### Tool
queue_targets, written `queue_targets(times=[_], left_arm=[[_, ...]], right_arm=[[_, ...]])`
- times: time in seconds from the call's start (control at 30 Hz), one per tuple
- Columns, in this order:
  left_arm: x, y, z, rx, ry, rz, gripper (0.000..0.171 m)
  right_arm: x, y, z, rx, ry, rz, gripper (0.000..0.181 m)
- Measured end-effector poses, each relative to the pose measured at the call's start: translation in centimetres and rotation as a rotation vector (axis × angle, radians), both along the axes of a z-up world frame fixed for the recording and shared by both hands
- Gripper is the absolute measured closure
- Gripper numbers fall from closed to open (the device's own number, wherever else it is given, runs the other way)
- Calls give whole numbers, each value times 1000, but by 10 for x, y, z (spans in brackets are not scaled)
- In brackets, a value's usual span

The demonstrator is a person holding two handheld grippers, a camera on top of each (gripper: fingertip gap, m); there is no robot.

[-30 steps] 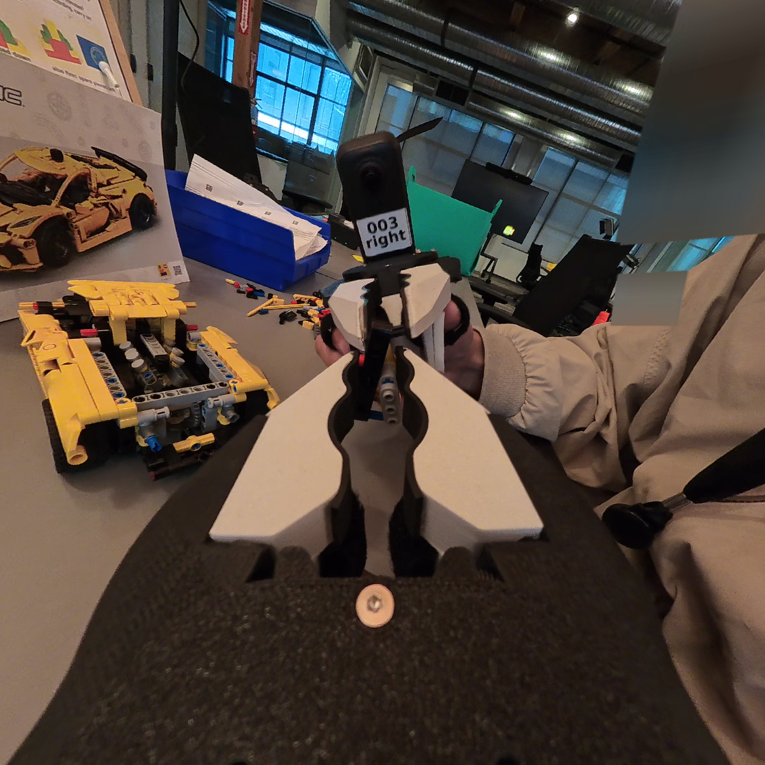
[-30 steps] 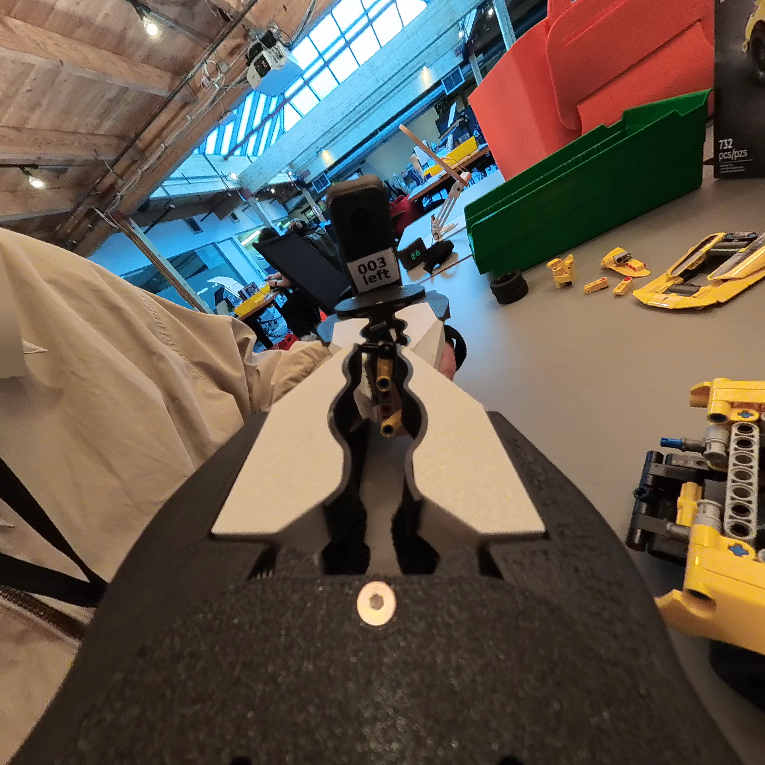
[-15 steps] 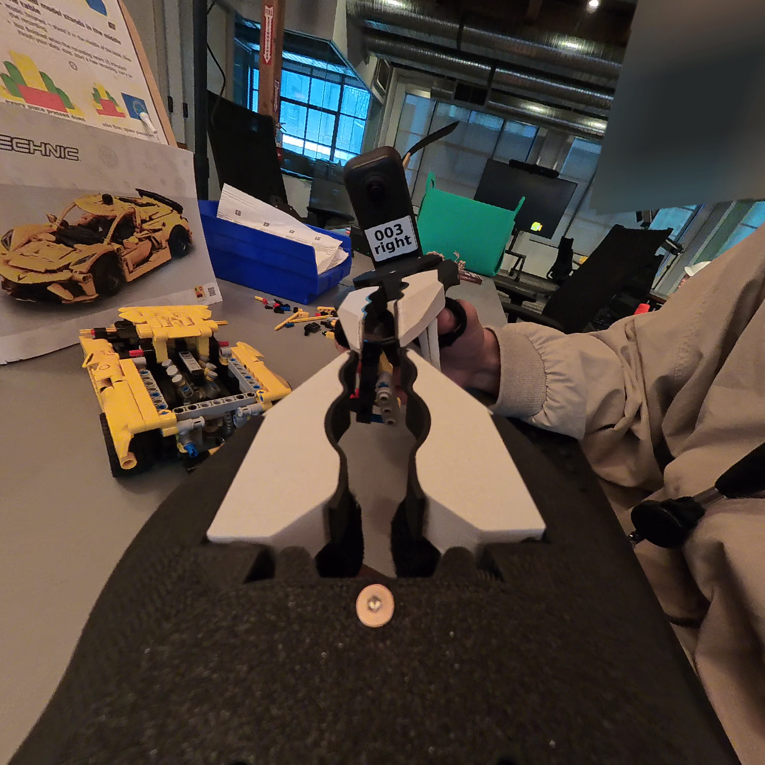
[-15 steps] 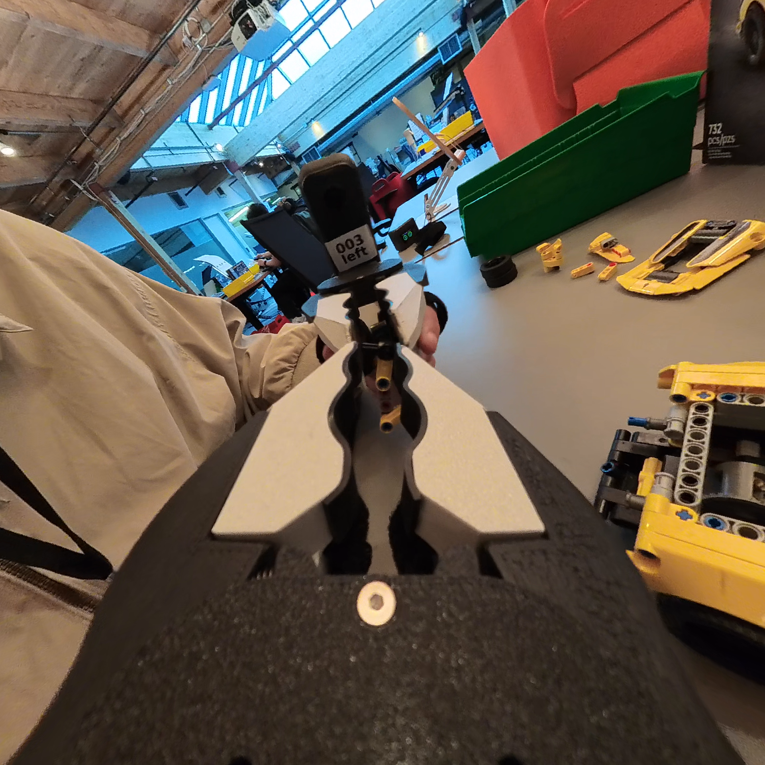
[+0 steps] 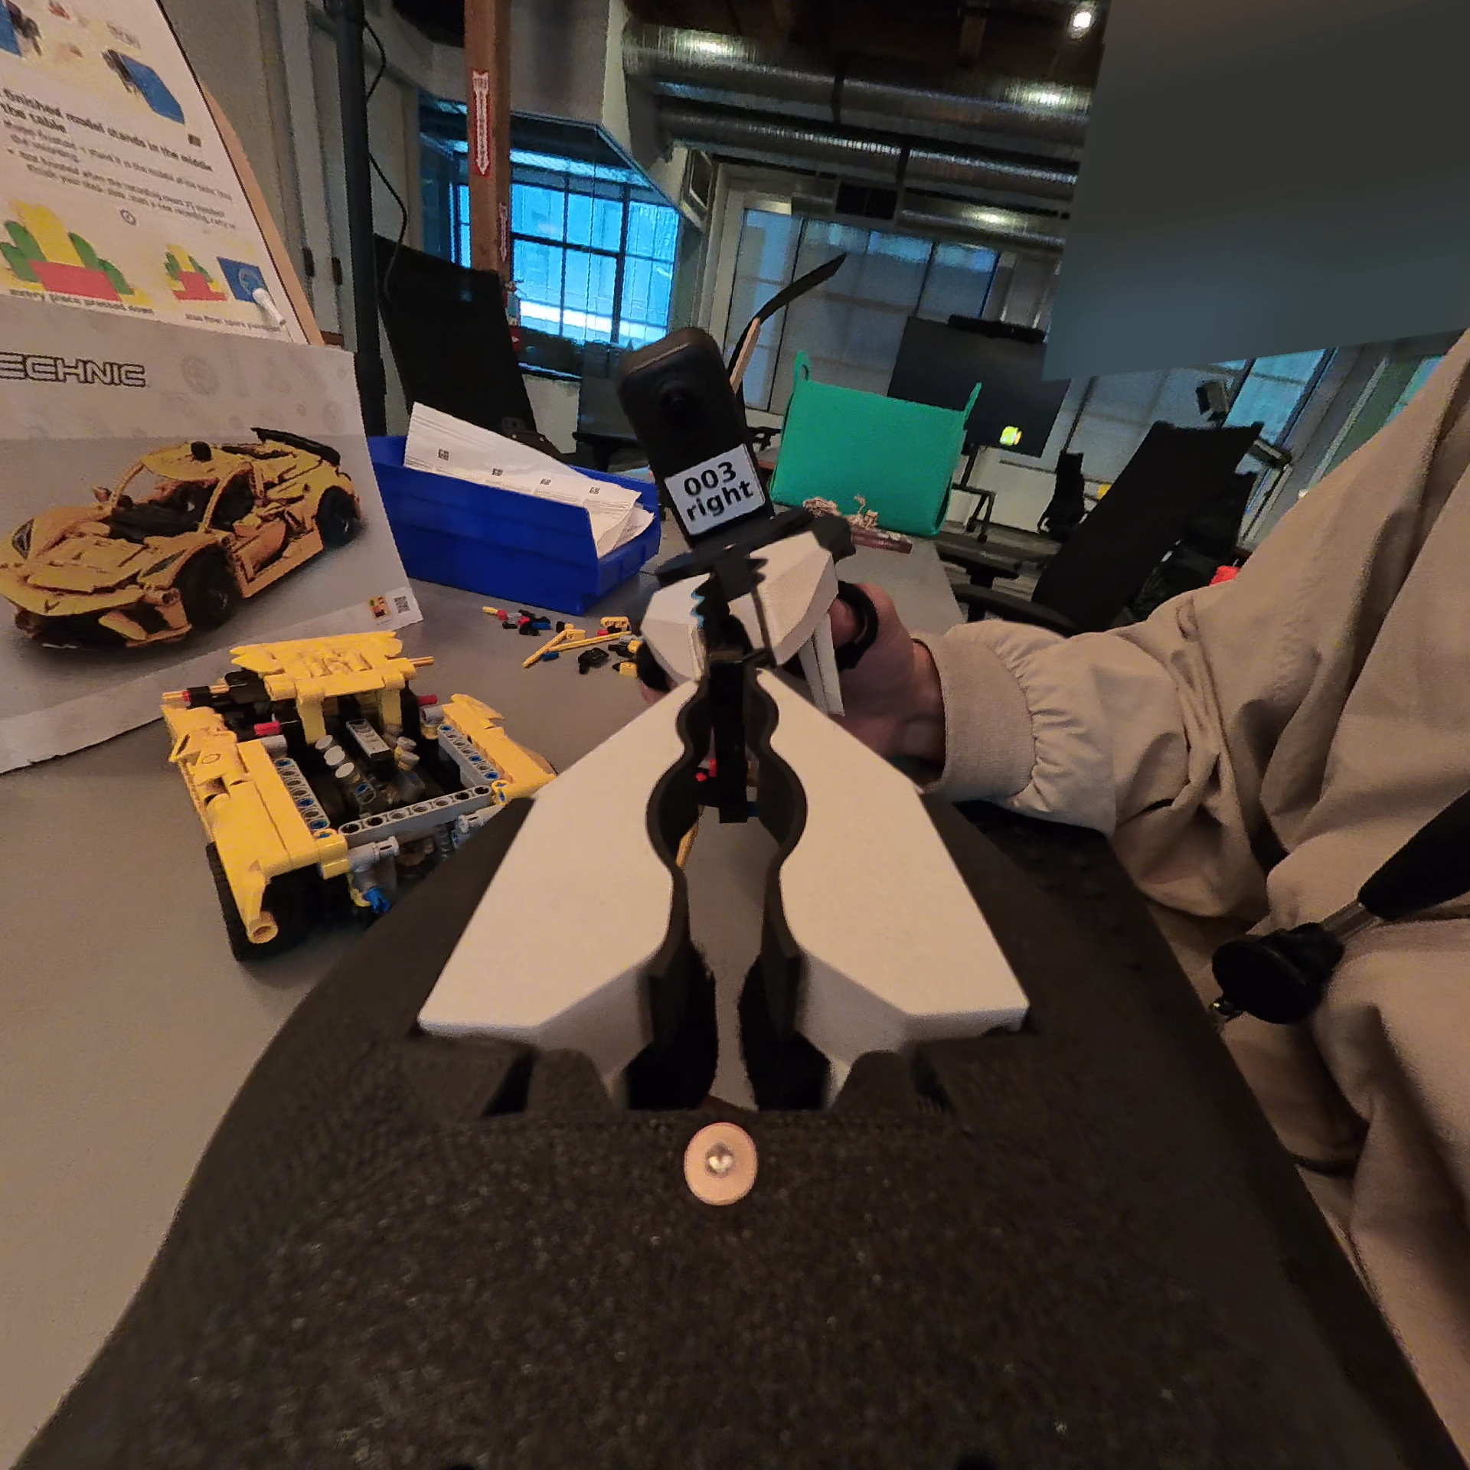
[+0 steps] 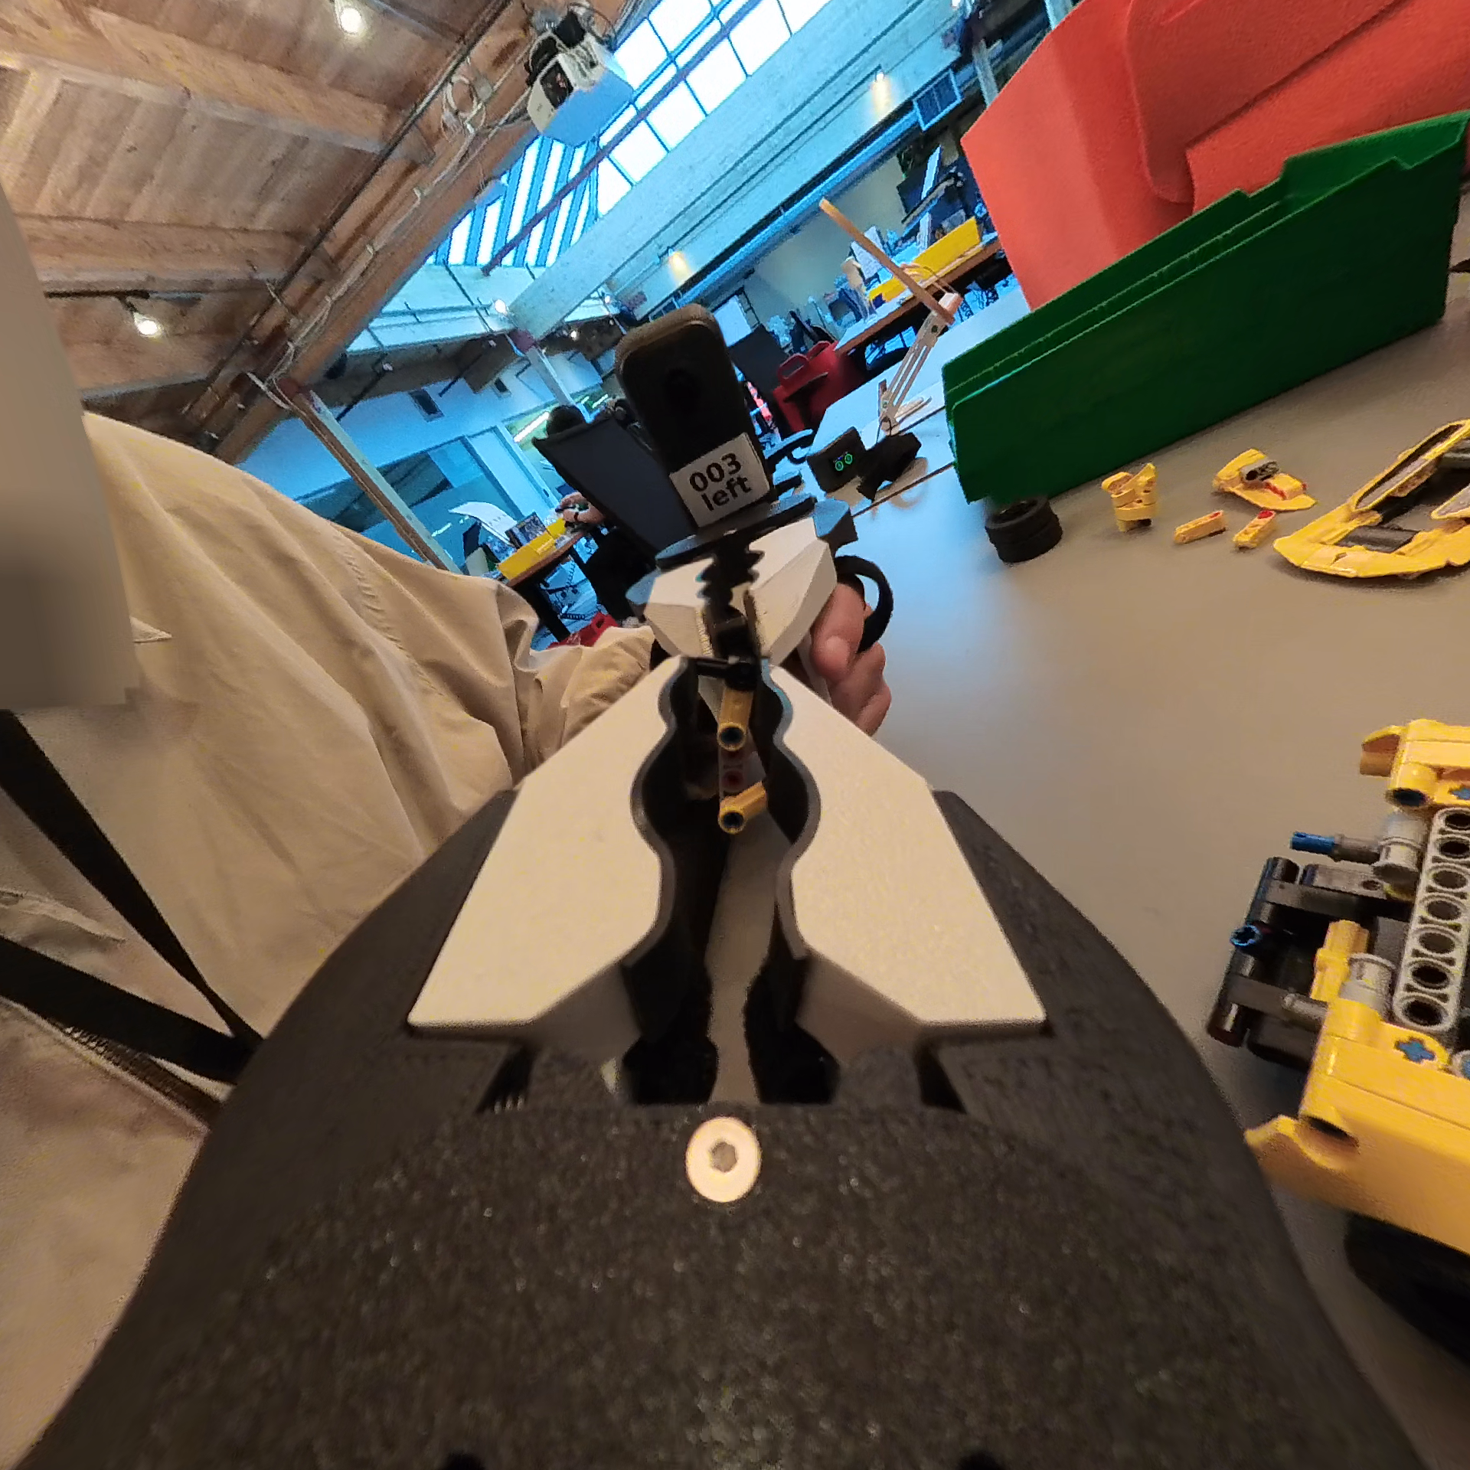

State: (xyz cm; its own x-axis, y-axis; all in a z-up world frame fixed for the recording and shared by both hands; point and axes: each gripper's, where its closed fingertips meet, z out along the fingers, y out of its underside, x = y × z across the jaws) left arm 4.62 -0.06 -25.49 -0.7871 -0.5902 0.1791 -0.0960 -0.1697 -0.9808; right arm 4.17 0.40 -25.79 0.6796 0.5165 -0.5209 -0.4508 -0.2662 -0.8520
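Left wrist view, nearest first. Dead centre, toward 12 o'clock: one left gripper (image 5: 725,700), fingers drawn in tight on one small brick assembly (image 5: 730,764) of black, yellow and red bits. Just past it at 12 o'clock: one right gripper (image 5: 720,636), tip to tip with the left, pinching the far end of the same assembly, held in one right hand (image 5: 883,676) in a beige sleeve at 2 o'clock. Both raised clear of the grey table (image 5: 95,915).

At 9 o'clock on the table: one half-built yellow model car (image 5: 334,779), open on top. At 11 o'clock, beyond it: one scatter of loose small parts (image 5: 573,636), too small to count. Farther at 10 o'clock: one printed sheet (image 5: 183,509) picturing a yellow car, propped upright. At 11 o'clock behind the parts: one blue bin (image 5: 509,541) holding papers. At 1 o'clock, far back: one teal bin (image 5: 867,453).

Right wrist view. One left hand (image 6: 851,668) at 12 o'clock behind the fingers. At 2 o'clock on the table: one stack of black tyres (image 6: 1022,529), then four small yellow pieces (image 6: 1129,497) and one large yellow panel (image 6: 1368,525). Behind these: one green bin (image 6: 1193,318), and farthest, one red-orange foam block (image 6: 1193,103).
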Motion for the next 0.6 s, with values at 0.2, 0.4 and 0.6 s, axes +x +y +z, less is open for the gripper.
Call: queue_targets(times=[0.2,0.4,0.6], left_arm=[[-8,33,17,-79,-47,49,166],[-6,28,14,-108,2,-7,165],[3,2,-5,-125,107,-57,165]], right_arm=[[47,-30,27,120,72,-108,170],[65,-54,41,151,54,-140,169],[72,-52,38,127,195,-110,169]])
